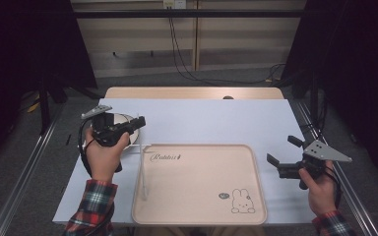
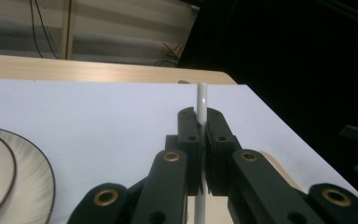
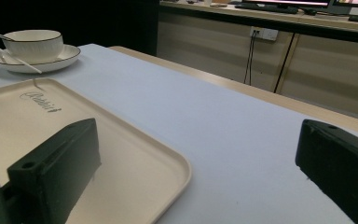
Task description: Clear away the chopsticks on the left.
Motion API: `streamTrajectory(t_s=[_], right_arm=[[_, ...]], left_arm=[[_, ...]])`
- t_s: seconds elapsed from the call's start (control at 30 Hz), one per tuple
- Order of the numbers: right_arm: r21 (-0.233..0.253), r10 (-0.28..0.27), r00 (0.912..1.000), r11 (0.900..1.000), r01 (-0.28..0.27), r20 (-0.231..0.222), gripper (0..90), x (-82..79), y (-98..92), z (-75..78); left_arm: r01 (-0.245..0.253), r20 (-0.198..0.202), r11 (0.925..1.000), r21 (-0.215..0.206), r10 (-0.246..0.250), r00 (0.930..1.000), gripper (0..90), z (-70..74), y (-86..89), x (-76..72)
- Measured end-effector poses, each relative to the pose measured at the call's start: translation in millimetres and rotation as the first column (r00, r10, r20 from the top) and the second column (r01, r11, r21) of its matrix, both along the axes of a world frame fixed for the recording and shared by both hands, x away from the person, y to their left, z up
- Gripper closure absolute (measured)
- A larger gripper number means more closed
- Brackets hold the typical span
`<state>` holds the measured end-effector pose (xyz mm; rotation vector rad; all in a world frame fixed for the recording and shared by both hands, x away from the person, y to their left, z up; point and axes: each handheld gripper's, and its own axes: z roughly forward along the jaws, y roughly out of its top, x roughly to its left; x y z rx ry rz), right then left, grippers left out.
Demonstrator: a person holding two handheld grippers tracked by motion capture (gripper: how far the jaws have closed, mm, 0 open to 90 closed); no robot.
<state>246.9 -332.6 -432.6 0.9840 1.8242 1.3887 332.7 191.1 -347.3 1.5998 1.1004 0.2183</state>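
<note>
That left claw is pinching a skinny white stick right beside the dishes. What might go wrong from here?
1. The left claw grips the thin white stick only at its jaw tips, so the stick might slip or swivel.
2. The plate sits close beside that claw; a careless swing might knock it.
3. In the high view, a clear rod lies over the tray rim and may roll off.

- The tray (image 1: pixel 202 196) lies at lower centre of the high view, on the table (image 1: pixel 216 120).
- The plate (image 1: pixel 123 120) sits upper left of it.
- The bowl (image 3: pixel 32 44) stands on the plate.
</note>
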Motion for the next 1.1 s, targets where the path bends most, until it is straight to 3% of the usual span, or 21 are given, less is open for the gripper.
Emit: streamTrajectory(t_s=[0.27,0.4,0.57,0.77,1.0,1.1], right_arm=[[-0.014,0.01,1.0,1.0,-0.01,0.002,0.0,-0.9,2.0,0.0],[-0.013,0.01,0.9999,1.0,-0.01,0.004,0.0,-0.7,1.9,-0.1],[-0.011,0.011,0.9999,1.0,-0.011,0.006,0.0,-0.1,2.2,-0.1],[-0.003,0.019,0.9998,1.0,-0.019,-0.001,0.0,1.2,3.4,-1.0],[-0.007,0.018,0.9998,1.0,-0.018,-0.006,0.0,2.5,2.5,-1.5],[-0.007,0.02,0.9997,1.0,-0.02,-0.01,0.0,3.3,3.5,-2.3]], left_arm=[[0.015,-0.047,0.9982,0.058,-0.012,0.9988,87.3,-11.0,-11.4,-1.8],[0.006,-0.08,0.999,0.045,-0.002,0.9968,87.3,-18.0,-12.9,-1.0],[-0.004,-0.11,0.9982,0.061,0.011,0.9939,87.1,-28.0,-18.3,-0.9],[-0.03,-0.148,0.9982,0.052,0.038,0.9882,87.1,-42.0,-24.2,-1.0],[-0.053,-0.193,0.9939,0.096,0.071,0.9786,86.8,-60.4,-29.3,0.2],[-0.064,-0.199,0.9934,0.095,0.082,0.9765,86.8,-67.9,-28.4,-0.2]])
